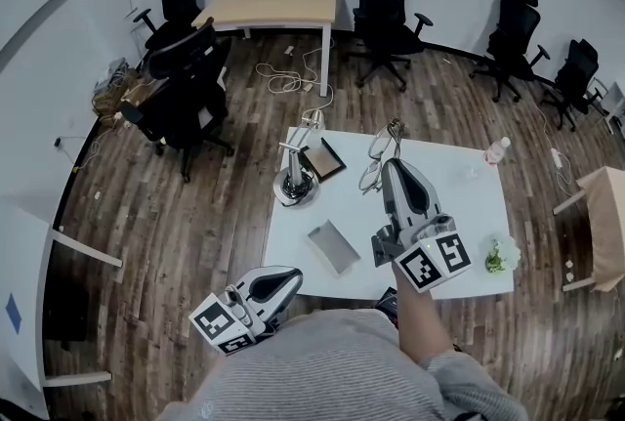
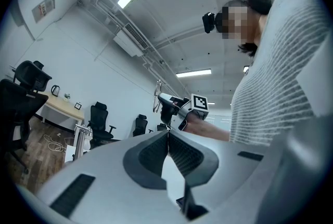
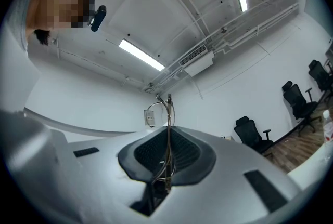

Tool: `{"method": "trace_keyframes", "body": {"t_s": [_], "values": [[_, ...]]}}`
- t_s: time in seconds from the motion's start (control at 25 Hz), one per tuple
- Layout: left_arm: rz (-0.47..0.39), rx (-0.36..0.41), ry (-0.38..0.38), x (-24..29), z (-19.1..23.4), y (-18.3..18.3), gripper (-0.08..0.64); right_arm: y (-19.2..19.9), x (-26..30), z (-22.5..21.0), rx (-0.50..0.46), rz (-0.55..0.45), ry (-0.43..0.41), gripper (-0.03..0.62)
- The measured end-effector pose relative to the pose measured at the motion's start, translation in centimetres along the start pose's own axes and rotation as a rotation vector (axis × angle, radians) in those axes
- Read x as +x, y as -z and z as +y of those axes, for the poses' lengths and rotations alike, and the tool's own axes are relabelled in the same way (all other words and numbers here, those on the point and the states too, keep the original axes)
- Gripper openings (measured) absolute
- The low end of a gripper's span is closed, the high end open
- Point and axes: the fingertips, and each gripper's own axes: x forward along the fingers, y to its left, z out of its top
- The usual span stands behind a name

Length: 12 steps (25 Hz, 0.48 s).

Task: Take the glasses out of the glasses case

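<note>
My right gripper (image 1: 392,164) is raised over the white table (image 1: 459,204), shut on a pair of thin metal-framed glasses (image 1: 378,158). In the right gripper view the glasses (image 3: 166,107) stick up from between the closed pads (image 3: 179,151), lenses above the tips. The open dark glasses case (image 1: 323,159) lies on the table to the left of the glasses, with nothing seen inside. My left gripper (image 1: 292,278) hangs off the table's near edge by the person's body, shut and holding nothing; its pads (image 2: 156,153) meet in the left gripper view, which also shows the right gripper (image 2: 162,99) aloft.
A silver stand (image 1: 294,183) sits beside the case. A grey flat rectangle (image 1: 333,246) lies near the table's front. A bottle (image 1: 496,151) and a small green plant (image 1: 500,256) are at the table's right. Black office chairs (image 1: 181,97) and a wooden desk (image 1: 273,4) stand beyond.
</note>
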Motion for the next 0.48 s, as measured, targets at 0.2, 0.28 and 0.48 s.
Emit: {"method": "trace_keyframes", "body": {"t_s": [0.2,0.28,0.48], "values": [[0.0,-0.003,0.001,0.04,0.04,-0.15,0.013,0.19,0.07,-0.36,0.005,0.007,0.01,0.027],[0.0,-0.001,0.002,0.05,0.0,-0.1,0.012,0.34,0.04,-0.51,0.007,0.01,0.015,0.027],[0.001,-0.007,0.002,-0.08,0.05,-0.15,0.012,0.54,0.11,-0.47,0.015,0.012,0.019,0.027]]}}
